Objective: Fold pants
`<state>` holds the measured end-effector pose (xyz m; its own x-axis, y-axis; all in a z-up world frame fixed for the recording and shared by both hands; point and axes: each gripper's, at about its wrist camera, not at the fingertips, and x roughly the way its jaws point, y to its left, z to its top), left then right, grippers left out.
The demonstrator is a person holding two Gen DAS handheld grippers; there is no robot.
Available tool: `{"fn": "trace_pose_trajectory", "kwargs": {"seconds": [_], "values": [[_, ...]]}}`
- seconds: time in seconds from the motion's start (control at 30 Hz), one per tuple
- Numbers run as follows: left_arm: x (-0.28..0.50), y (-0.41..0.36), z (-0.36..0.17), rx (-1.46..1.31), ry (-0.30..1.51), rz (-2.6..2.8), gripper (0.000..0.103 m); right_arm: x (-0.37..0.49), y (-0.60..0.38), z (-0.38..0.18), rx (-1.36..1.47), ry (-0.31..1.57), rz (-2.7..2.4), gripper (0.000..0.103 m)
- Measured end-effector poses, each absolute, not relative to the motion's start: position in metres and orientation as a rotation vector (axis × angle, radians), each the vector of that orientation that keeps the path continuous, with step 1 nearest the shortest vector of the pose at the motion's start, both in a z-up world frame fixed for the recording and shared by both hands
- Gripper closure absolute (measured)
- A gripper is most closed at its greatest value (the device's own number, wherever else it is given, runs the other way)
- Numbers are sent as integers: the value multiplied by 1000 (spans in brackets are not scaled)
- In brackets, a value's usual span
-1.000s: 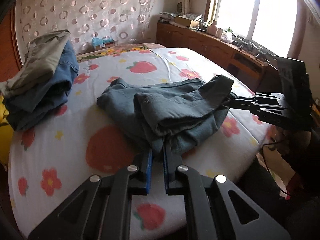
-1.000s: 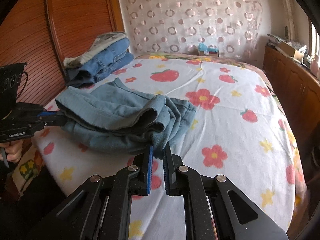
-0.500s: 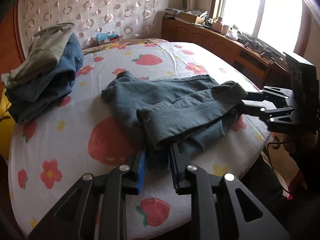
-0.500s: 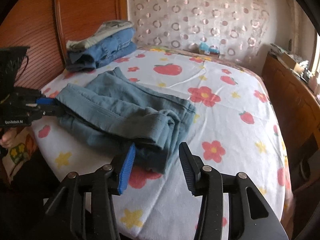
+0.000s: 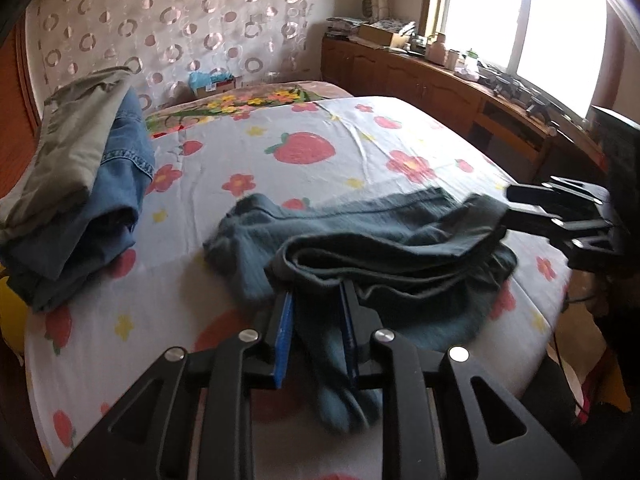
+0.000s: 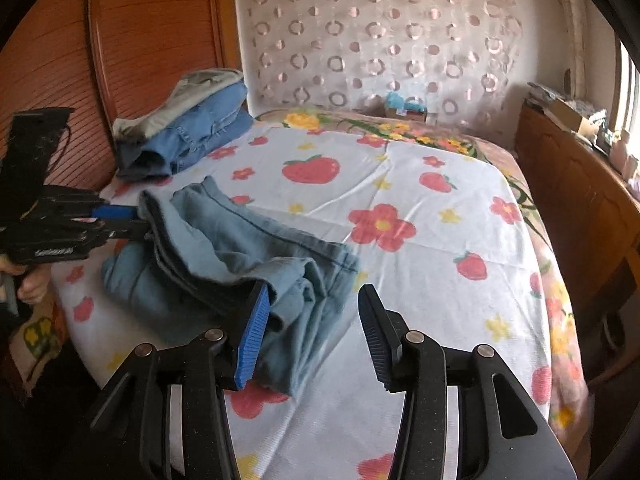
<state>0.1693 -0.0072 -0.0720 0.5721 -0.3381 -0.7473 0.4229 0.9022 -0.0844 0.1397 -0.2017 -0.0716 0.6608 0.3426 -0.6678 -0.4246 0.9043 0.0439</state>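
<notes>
Pants (image 6: 240, 264) lie crumpled near the front edge of the bed (image 6: 440, 248), between the two grippers.

At the left, by the wooden headboard (image 6: 160, 40), a stack of folded jeans (image 6: 192, 140) rests on the strawberry sheet. The left gripper (image 5: 316, 332) has its jaws parted a little, with blue-grey cloth hanging loosely between them. The right gripper (image 6: 312, 336) is released, jaws wide apart, its blue pad touching the pants. A wooden cabinet (image 6: 576, 200) stands at the right.

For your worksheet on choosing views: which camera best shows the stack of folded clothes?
The left wrist view: the stack is large, nearby, with its layers distinct. The right wrist view shows the same stack smaller, against the headboard.
</notes>
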Motion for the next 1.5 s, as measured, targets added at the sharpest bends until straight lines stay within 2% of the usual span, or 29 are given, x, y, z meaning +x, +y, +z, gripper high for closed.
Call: {"fn": "trace_pose_trajectory", "kwargs": {"seconds": [0.4,0.67,0.73,0.77,0.8,0.87,1.0,1.23,1.5], "values": [[202,5,-78,54,863,-431,83,154,-203,-68,-95,754,479,57],[210,10,-85,37,867,-438,82,183,-187,-84,-118,841,557,57],[209,10,-84,40,862,-443,82,188,-182,-86,-129,851,575,64],[208,10,-83,41,859,-448,82,192,-180,-86,-134,858,592,82],[208,9,-82,47,856,-454,82,195,-178,-87,-138,866,606,93],[207,8,-79,64,846,-458,81,201,-176,-86,-124,875,641,97],[206,10,-71,59,823,-470,74,211,-177,-80,-103,851,637,98],[206,11,-65,42,810,-474,73,230,-172,-82,-128,843,563,98],[213,3,-87,50,864,-468,73,242,-169,-95,-146,893,523,98]]}}
